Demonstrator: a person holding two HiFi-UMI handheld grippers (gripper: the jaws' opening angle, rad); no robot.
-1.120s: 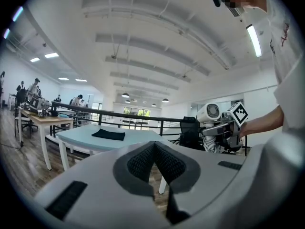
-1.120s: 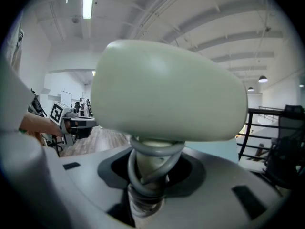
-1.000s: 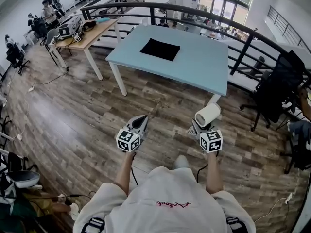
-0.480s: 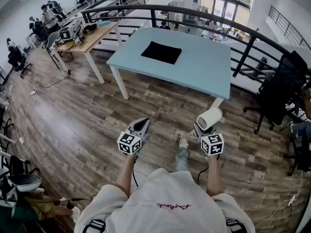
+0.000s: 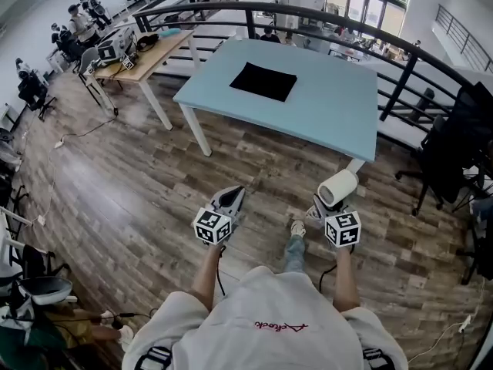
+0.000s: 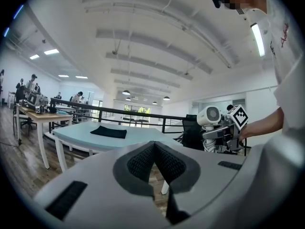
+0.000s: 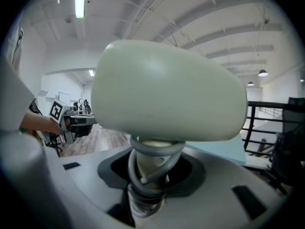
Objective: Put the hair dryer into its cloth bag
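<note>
The black cloth bag (image 5: 263, 81) lies flat on the light blue table (image 5: 339, 114), well ahead of both grippers; it also shows in the left gripper view (image 6: 108, 131). The white hair dryer (image 5: 337, 186) stands upright in my right gripper (image 5: 325, 206), which is shut on its handle with the grey cord wound round it. In the right gripper view the hair dryer's body (image 7: 167, 89) fills the picture above my right gripper (image 7: 150, 175). My left gripper (image 5: 230, 200) is shut and holds nothing, its pads pressed together (image 6: 154, 146). Both grippers hang over the wood floor, short of the table.
A wooden desk (image 5: 146, 52) with equipment stands at the left, with people seated near it. A black railing (image 5: 400, 75) curves behind the table. A black office chair (image 5: 454, 145) is at the right. The person's foot (image 5: 296, 228) shows between the grippers.
The person has stepped towards the table, and both grippers have moved forward together. A foot has come into view between them. The jaws of both stand as before.
</note>
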